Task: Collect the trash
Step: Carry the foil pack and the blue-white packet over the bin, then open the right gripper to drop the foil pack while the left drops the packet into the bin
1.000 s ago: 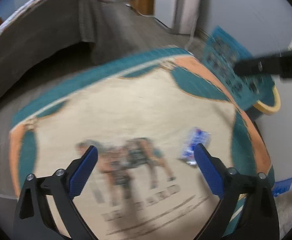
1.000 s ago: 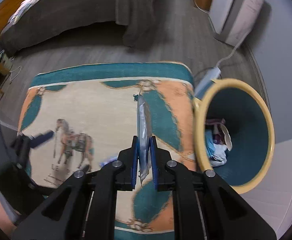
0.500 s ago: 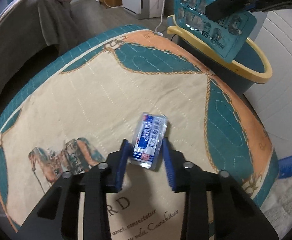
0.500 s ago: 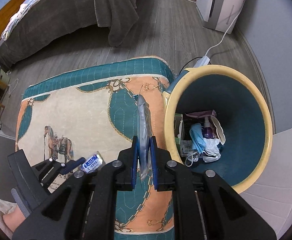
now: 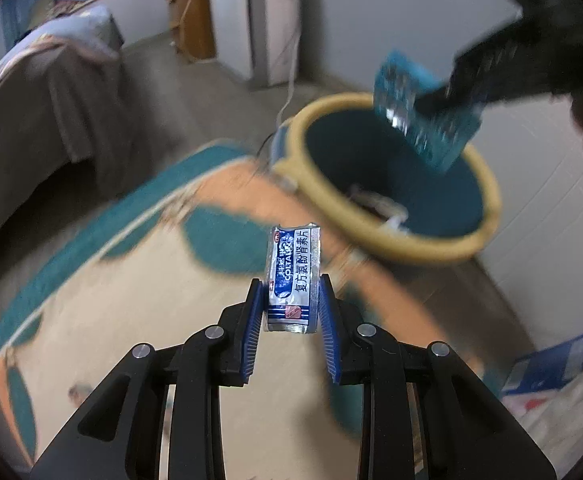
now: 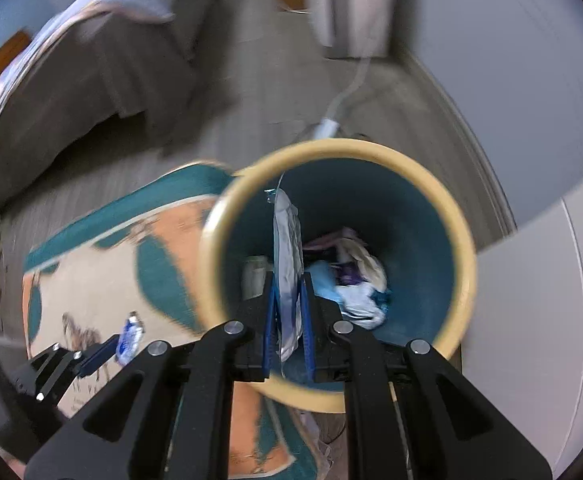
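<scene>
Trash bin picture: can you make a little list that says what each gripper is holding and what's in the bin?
left gripper: shut on the blue and white sachet, lifted above the rug, not yet at the bin
right gripper: shut on the teal blister pack, seen edge-on from the right wrist, held over the bin's mouth
trash bin: teal inside, yellow rim, standing beside the rug
inside the bin: crumpled trash, white, blue and purple, too blurred to name
nearby: bed, white cable on the floor

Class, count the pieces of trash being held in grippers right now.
2: a blue-and-white foil sachet in the left gripper above the rug; a teal blister sheet in the right gripper over the yellow-rimmed bin.
</scene>
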